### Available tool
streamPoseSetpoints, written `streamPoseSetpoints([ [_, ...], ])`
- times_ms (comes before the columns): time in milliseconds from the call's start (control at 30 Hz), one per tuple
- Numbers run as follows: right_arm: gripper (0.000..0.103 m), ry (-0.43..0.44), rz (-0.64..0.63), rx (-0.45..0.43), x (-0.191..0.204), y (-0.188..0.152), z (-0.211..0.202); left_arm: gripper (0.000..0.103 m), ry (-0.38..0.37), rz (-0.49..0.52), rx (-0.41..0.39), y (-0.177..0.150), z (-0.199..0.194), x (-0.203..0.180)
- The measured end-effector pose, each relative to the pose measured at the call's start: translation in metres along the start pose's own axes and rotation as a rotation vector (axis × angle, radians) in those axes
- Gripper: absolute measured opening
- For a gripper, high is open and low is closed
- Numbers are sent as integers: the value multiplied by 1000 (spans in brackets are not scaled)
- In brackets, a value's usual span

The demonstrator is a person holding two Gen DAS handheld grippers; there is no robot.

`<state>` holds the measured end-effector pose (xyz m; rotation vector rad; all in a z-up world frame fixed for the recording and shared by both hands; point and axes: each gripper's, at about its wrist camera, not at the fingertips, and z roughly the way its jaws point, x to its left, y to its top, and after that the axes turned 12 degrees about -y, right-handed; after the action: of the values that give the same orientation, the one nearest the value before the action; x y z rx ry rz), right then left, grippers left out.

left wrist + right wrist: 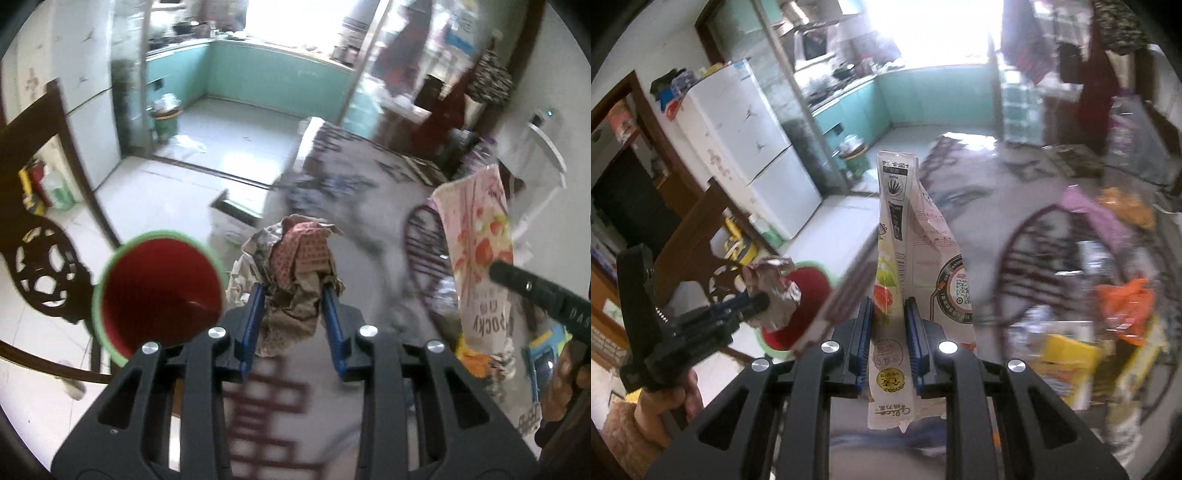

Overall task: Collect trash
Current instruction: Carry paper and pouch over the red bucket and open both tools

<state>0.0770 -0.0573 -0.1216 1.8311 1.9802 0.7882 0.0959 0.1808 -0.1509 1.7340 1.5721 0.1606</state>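
1. One red bin with a green rim (159, 291) sits low and to the left of the left hand-held gripper (293, 295), its open mouth facing up; in the right wrist view the same bin (809, 291) lies beyond and below that gripper's tips.
2. One crumpled brown-and-silver paper wad (295, 273) is clamped between the left hand-held gripper's two blue fingers (255, 317), bulging above and below them. From the right wrist view the wad (775, 284) hangs directly over the bin's near edge.
3. The left hand-held gripper (753, 304) is held roughly level, pointing rightward in the right wrist view, with the person's hand (665, 402) wrapped round its grip underneath.
4. One flat pink-and-white snack pouch printed with strawberries (908, 258) stands upright in the right hand-held gripper (888, 332), its fingers pressed against the pouch's lower part; the top rises well above the tips.
5. In the left wrist view the pouch (476, 243) hangs to the right of the left gripper, with the right hand-held gripper (496, 271) reaching in from the right edge.
6. A heap of mixed wrappers (1123, 310), too blurred to count, lies right of the right gripper on the patterned counter (979, 192).
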Motion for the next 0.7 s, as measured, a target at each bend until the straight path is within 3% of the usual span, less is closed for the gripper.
streamPoseSetpoints([
  [367,18,174,-59,176,117,11,99,31,79,-100,0,12,-23,110],
  [700,18,201,-65,245,150,25,138,31,75,-158,32,15,-14,157],
])
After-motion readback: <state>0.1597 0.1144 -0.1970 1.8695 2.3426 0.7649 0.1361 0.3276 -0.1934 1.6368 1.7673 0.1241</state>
